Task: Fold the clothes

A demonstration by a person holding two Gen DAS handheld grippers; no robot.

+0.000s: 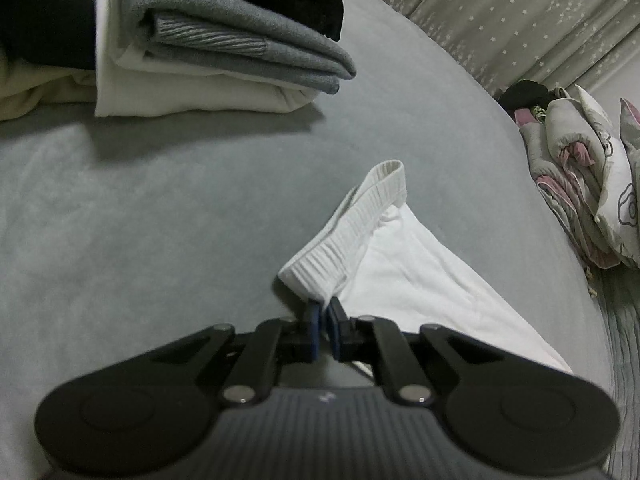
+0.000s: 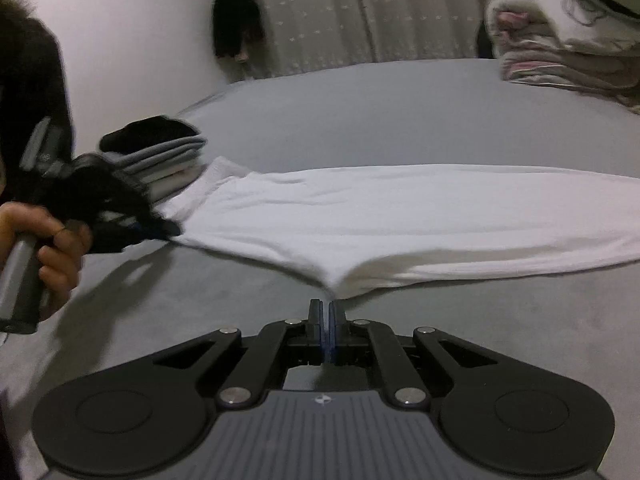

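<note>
White garment point(image 2: 400, 208) lies stretched flat across grey bed point(image 2: 360, 112), just in front of folded stack point(image 2: 168, 160). Left gripper point(image 1: 323, 314) clamped on ribbed waistband point(image 1: 348, 232) end; right gripper point(image 2: 325, 308) clamped on garment's near edge. Step: both grips set, fold starting. Next, I'd say: lift both ends evenly & carry edge over, w/o dragging toward stack.

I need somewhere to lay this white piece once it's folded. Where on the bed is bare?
The grey bedsheet lies bare between the white garment and the star-patterned curtain. It is crowded at the stack of folded grey, white and black clothes and the rolled floral quilt.
</note>
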